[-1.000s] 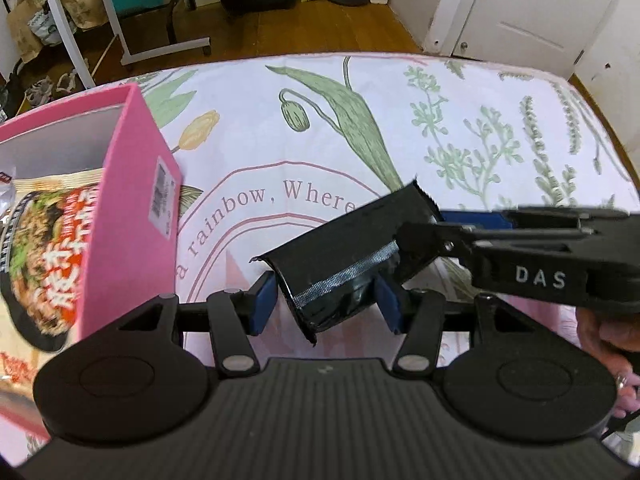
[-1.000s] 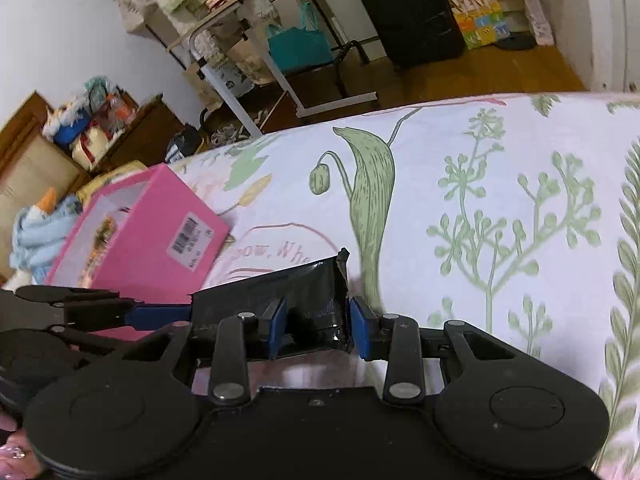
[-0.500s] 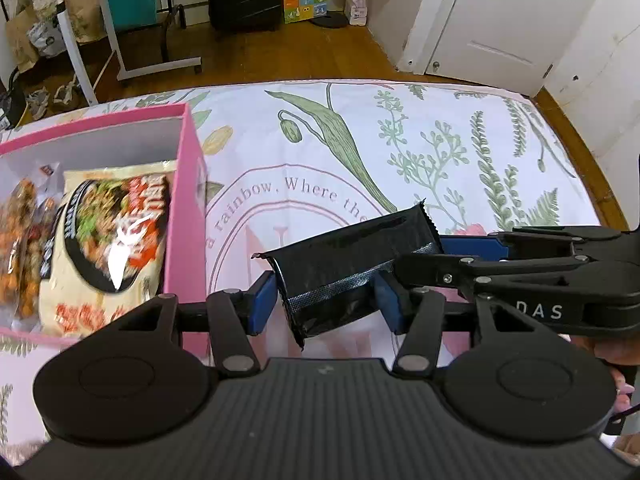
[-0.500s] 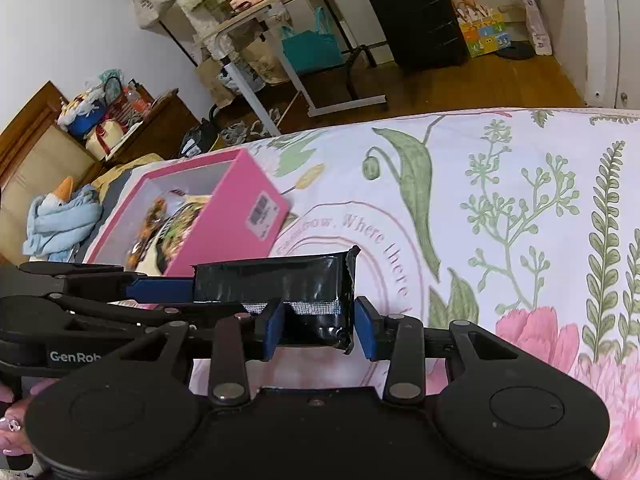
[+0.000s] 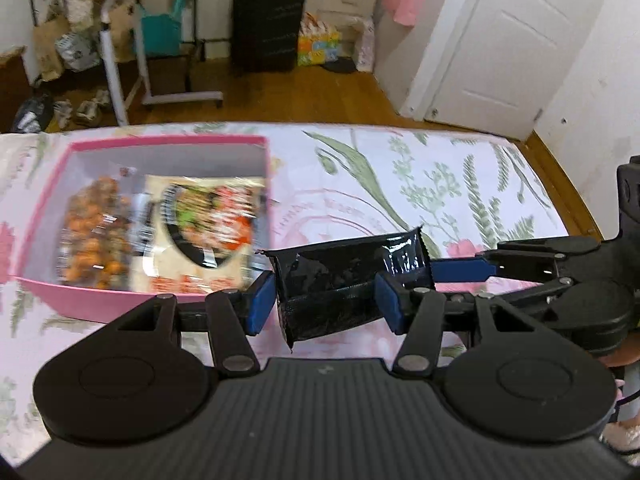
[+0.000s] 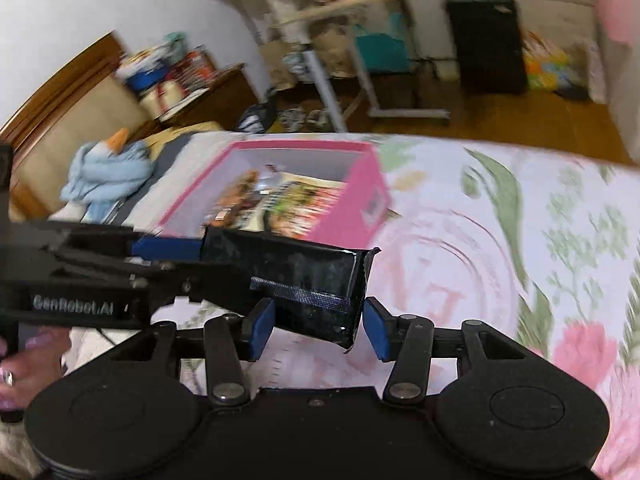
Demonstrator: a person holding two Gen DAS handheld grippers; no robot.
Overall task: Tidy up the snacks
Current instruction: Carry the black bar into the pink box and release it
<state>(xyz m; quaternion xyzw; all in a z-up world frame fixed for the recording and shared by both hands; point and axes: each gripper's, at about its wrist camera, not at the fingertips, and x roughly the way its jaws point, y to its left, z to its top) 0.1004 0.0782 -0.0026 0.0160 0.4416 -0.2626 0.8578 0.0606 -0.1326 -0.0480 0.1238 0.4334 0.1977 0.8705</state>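
A black foil snack packet point(image 5: 340, 276) hangs in the air over the flowered sheet, just right of an open pink box point(image 5: 168, 142). My left gripper point(image 5: 324, 304) is shut on one end of it, both blue pads pressing its sides. From the right a blue finger point(image 5: 460, 270) of the other gripper reaches to the packet's far end. In the right wrist view the packet point(image 6: 296, 276) lies between the jaws of my right gripper point(image 6: 316, 328), which are opening; a gap shows at the right pad. The pink box point(image 6: 360, 196) holds a noodle packet point(image 5: 208, 224) and an orange snack bag point(image 5: 92, 232).
The flowered sheet point(image 5: 440, 184) ends at a wooden floor point(image 5: 300, 96) beyond. A rolling table point(image 5: 120, 60), a black suitcase point(image 5: 268, 24) and a white door point(image 5: 508, 40) stand behind. A light blue soft toy point(image 6: 108, 172) lies left of the box.
Both grippers rose with the black packet and moved toward the pink box, whose inside now shows. The right gripper's jaws spread apart and its pads came off the packet.
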